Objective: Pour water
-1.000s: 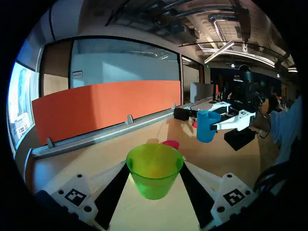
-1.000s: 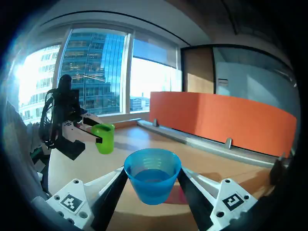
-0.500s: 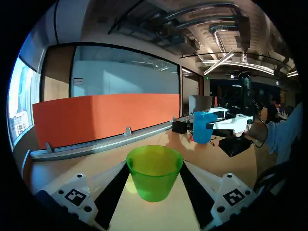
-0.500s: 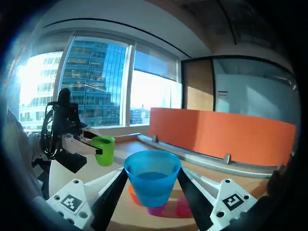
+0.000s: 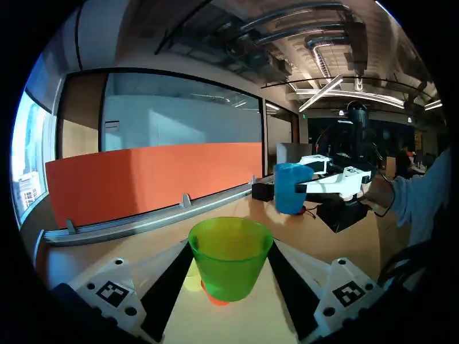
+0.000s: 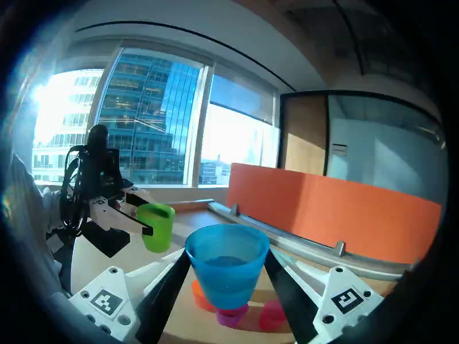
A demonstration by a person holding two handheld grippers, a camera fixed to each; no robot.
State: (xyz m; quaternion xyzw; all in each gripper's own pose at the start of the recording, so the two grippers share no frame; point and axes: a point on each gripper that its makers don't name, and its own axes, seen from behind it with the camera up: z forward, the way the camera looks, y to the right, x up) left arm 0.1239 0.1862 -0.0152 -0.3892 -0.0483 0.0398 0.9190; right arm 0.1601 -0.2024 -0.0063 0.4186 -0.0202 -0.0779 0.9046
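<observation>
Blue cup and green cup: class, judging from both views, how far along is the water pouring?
Done: the left tool grips the green cup and the right tool the blue cup, both off the table. In hand: both cups are upright and apart; water sits in the blue one, none visible in the green. Left: bring blue over green, tilt and pour.
</observation>
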